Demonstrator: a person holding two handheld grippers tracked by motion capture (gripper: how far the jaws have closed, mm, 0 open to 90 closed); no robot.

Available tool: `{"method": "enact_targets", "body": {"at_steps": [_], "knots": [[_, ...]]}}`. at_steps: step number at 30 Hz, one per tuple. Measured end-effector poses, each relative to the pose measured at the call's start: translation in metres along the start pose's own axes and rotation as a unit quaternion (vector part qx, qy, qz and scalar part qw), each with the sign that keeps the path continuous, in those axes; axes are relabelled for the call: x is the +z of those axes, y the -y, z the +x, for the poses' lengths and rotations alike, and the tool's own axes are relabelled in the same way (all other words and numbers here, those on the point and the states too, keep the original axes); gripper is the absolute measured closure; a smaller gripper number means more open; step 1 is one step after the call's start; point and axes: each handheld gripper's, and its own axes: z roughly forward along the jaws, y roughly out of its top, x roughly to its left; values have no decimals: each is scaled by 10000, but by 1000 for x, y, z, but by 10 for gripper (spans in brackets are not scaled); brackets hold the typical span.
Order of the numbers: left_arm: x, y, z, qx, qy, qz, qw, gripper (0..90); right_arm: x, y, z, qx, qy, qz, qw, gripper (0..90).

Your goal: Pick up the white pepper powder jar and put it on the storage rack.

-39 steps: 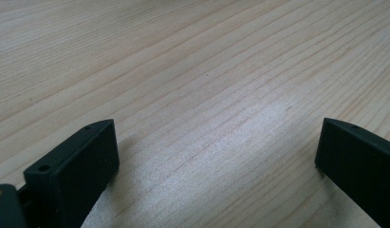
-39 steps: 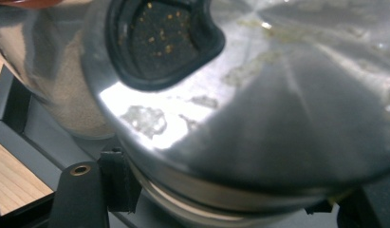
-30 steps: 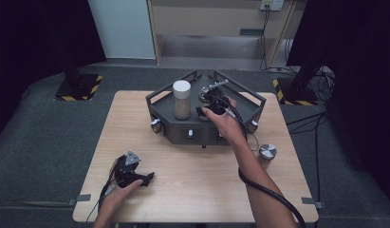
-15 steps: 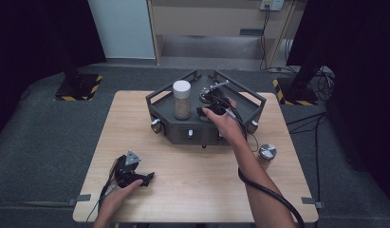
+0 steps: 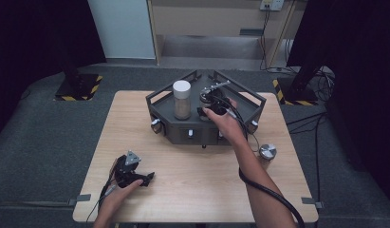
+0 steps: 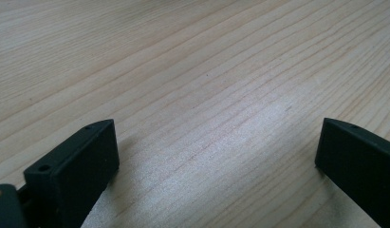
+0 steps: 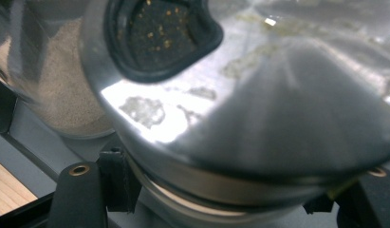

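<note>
Two grippers are recorded. Right gripper (image 5: 212, 100): carried by an outstretched forearm over the dark tray (image 5: 252, 107) at the table's (image 5: 202, 175) far side; jaws drawn nearly together on a steel-lidded jar (image 7: 259, 118), its lid bearing a black-rimmed opening. A white-capped jar (image 5: 181, 99) of pale grains is seen just left. Left gripper (image 5: 133, 175): rested on the near left tabletop, jaws spread wide, nothing held.

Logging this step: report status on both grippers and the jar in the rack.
Left gripper open, resting on table. Right gripper shut on steel-lidded jar in rack. White-lidded jar close beside.
</note>
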Motion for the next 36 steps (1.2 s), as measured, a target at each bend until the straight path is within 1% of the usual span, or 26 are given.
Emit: {"method": "enact_targets", "body": {"at_steps": [5,12,14,16,20,23,31,33,36], "knots": [[0,0,0,1,0,2,10000,0,0,1,-1,-2,-16,-14,10000,305],[0,0,0,0,1,1,10000,0,-5,5,-1,-85,-6,-161,9998,199],[0,0,0,-1,1,-1,10000,0,-8,7,-1,-42,-2,-202,9998,184],[0,0,0,1,0,0,10000,0,-11,8,-3,-11,-60,-220,9997,173],[0,0,0,1,1,2,10000,0,-18,12,-4,-46,-60,-271,9996,152],[0,0,0,0,-2,0,10000,0,-25,17,-5,-16,-70,-354,9993,140],[0,0,0,-6,0,-3,10000,0,-46,30,-6,-68,-115,-480,9988,115],[0,0,0,0,5,0,10000,0,-52,34,-6,-91,-88,-486,9987,103],[0,0,0,1,5,0,10000,0,-59,40,-9,-43,-123,-516,9986,89]]}}
